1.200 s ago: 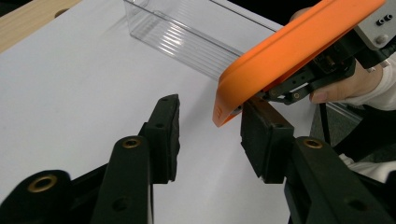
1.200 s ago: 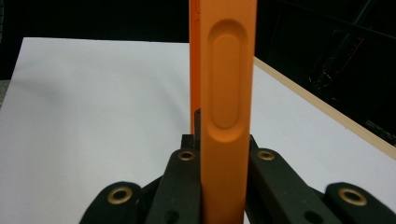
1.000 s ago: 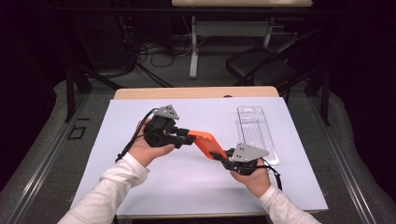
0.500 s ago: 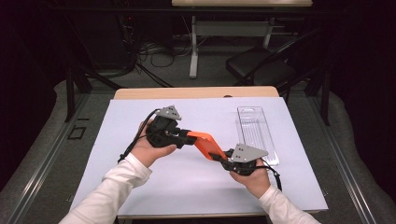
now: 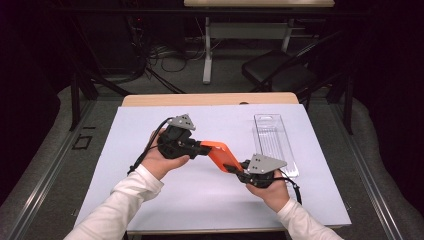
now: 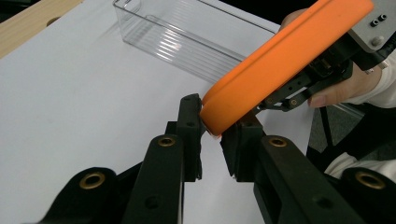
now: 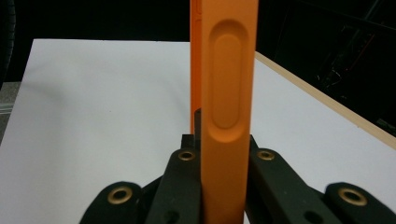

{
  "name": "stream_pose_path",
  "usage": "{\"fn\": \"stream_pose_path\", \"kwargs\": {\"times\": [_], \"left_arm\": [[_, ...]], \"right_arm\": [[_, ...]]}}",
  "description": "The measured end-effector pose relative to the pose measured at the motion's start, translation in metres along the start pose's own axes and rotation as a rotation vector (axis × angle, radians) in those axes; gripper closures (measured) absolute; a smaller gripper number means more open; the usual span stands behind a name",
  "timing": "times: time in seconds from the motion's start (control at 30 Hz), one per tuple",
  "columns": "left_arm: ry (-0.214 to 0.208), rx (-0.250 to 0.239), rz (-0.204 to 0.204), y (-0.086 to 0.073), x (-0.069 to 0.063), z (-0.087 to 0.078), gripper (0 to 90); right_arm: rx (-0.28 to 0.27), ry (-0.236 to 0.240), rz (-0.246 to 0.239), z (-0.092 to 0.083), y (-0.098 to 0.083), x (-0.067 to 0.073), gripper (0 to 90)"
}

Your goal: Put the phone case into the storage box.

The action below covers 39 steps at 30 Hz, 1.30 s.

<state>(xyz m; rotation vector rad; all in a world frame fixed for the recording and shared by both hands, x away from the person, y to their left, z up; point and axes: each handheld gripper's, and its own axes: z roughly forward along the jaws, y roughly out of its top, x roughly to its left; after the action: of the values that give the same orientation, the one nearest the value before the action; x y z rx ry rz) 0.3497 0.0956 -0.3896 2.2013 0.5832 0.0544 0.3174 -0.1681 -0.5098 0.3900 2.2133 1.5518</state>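
A clear plastic tray [image 5: 274, 142] with a ribbed floor lies on the white sheet [image 5: 125, 150] that covers the desk [image 5: 210, 99], toward two o'clock from the sheet's middle, its long side running away from the near edge. Past the desk, at one o'clock, a dark chair [image 5: 280, 75] stands on the floor; cables [image 5: 160, 55] trail at eleven o'clock.

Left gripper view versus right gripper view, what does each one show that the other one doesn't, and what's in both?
Left gripper view alone: the clear plastic tray lying on the table, and the right gripper with its hand, clamped on the far end of the orange case.

Right gripper view alone: a long oval recess in the orange case's narrow edge, seen edge-on and upright between shut jaws.

Both: the orange case, the white table cover, and a strip of wooden table edge.
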Motion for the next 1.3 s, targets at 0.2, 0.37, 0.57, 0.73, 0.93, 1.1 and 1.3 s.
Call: {"fn": "stream_pose_path", "kwargs": {"times": [0.2,0.37,0.57,0.73,0.93,1.1,1.3], "left_arm": [[-0.02,-0.006,-0.001,-0.001,0.0024,-0.0009,80.5],[-0.026,0.0,-0.015,-0.0019,0.0034,-0.0006,81.2],[-0.021,-0.011,-0.06,-0.0033,0.003,-0.0009,81.8],[-0.02,-0.017,-0.071,-0.0032,0.0023,-0.0004,82.1],[-0.019,-0.016,-0.08,-0.0034,0.0025,0.0001,82.3],[-0.02,-0.019,-0.093,-0.0033,0.0029,0.0006,82.4],[-0.028,-0.013,-0.105,-0.0035,0.0024,0.002,82.7]], "right_arm": [[-0.002,0.01,0.005,0.0003,-0.0003,-0.0002,87.2],[-0.001,0.017,0.008,0.0008,-0.0009,-0.0004,87.1],[-0.001,0.019,0.009,0.0011,-0.0007,-0.0004,87.0],[0.0,0.018,0.011,0.0005,-0.0008,-0.0012,86.9],[0.002,0.021,0.016,0.0004,-0.0008,-0.001,86.8],[0.005,0.024,0.028,0.0004,-0.0007,-0.0012,86.7],[0.011,0.024,0.034,0.0002,-0.0004,-0.0018,86.0]]}}
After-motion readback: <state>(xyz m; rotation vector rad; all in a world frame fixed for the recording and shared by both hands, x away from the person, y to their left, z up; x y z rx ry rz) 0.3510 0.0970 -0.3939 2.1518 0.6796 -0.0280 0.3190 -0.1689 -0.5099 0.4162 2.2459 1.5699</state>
